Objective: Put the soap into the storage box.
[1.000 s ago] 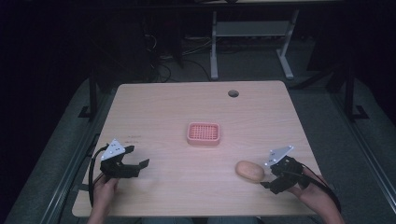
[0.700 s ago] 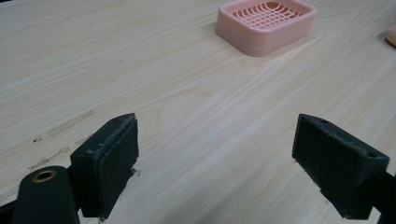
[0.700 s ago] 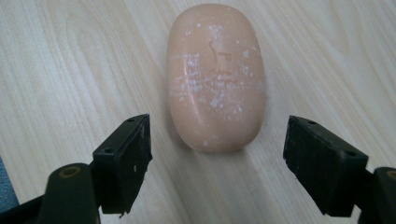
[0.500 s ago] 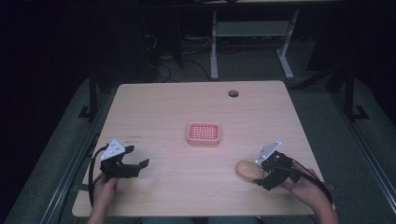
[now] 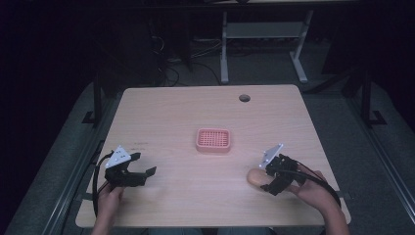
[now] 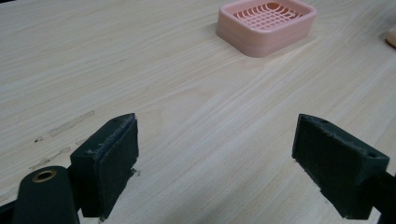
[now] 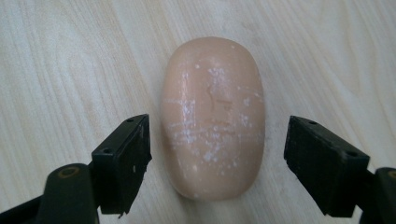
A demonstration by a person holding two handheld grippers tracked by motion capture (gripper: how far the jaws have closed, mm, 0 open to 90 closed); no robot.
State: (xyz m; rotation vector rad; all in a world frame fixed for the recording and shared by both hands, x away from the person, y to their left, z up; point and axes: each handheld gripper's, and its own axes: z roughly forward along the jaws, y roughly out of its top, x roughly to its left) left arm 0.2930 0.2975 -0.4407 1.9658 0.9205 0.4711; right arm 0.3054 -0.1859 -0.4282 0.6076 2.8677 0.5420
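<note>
Soap [image 7: 212, 116] sits between the right gripper [image 7: 217, 161] jaws, wide open, seemingly not touching; left gripper [image 6: 217, 163] gapes over bare table [image 6: 140, 70], pink dish [image 6: 266, 23] ahead.

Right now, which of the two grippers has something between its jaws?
The right gripper. Its open jaws straddle the peach soap bar lying on the table, not yet touching it. The left gripper is open over bare wood.
</note>
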